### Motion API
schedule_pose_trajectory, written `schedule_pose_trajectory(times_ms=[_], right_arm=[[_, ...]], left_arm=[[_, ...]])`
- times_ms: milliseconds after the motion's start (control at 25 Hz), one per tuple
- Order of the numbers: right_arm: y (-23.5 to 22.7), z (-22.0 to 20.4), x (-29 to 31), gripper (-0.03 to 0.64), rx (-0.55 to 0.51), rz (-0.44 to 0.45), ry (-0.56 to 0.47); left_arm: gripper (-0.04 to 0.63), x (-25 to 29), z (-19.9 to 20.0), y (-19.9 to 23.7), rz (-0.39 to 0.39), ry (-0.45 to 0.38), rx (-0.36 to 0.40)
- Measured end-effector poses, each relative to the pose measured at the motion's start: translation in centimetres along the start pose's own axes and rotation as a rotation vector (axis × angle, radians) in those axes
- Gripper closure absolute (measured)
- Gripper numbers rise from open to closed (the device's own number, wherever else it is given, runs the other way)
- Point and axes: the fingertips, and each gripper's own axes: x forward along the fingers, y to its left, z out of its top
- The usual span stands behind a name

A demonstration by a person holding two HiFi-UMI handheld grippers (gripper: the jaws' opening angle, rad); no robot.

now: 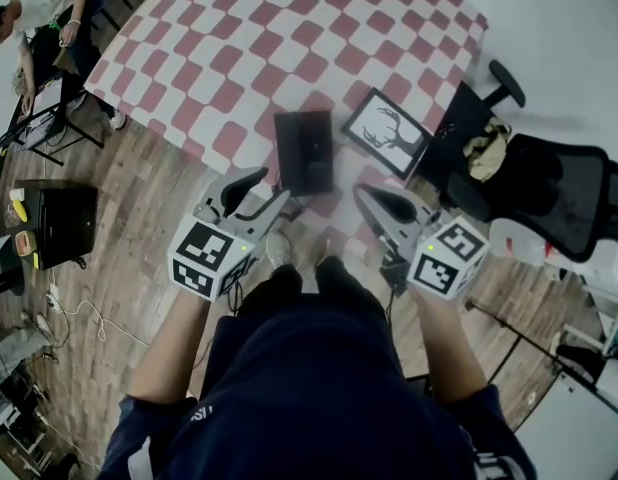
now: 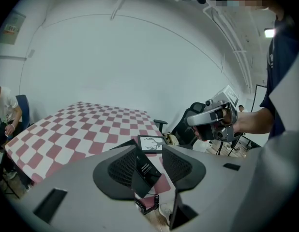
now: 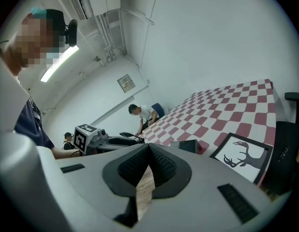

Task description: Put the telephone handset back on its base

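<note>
From the head view, the telephone (image 1: 304,151) lies flat on the checked table (image 1: 289,38), right at its near edge, at 12 o'clock from your hands. It shows there only as one black slab, and you cannot tell the handset from the base. The left gripper view adds a coiled cord (image 2: 148,203) hanging off the table edge below the telephone, which the head view does not make out.

Your left gripper (image 1: 274,185) is at 7 o'clock of the telephone, short of the table edge. Its jaws stand well apart with nothing pressed between them; the telephone only shows through the gap, further off. Your right gripper (image 1: 365,194) is at 5 o'clock of the telephone, also off the table. In its own view its jaws meet at the tips and hold nothing, with only the wooden floor (image 1: 139,228) showing through the slit beneath.

A framed deer picture (image 1: 387,131) lies just beside the telephone at its 2 o'clock, its corner over the table edge. Beyond the telephone, toward 12 o'clock, the cloth is bare and open. A black office chair (image 1: 554,193) stands at 3 o'clock, close to the table's right corner and near your right gripper. At 9 o'clock a black case (image 1: 59,223) sits on the floor, well apart from you. A person (image 1: 39,13) bends over by the table's far left corner at 10 o'clock; the right gripper view shows that person past your left gripper.
</note>
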Motion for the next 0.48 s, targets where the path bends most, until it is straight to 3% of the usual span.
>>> schedule_pose_trajectory(times_ms=[480], right_arm=[[3.1, -0.8, -0.1, 0.601, -0.029, 0.004, -0.034]], left_arm=[[0.500, -2.6, 0.8, -1.6, -0.010, -0.077, 0.069]])
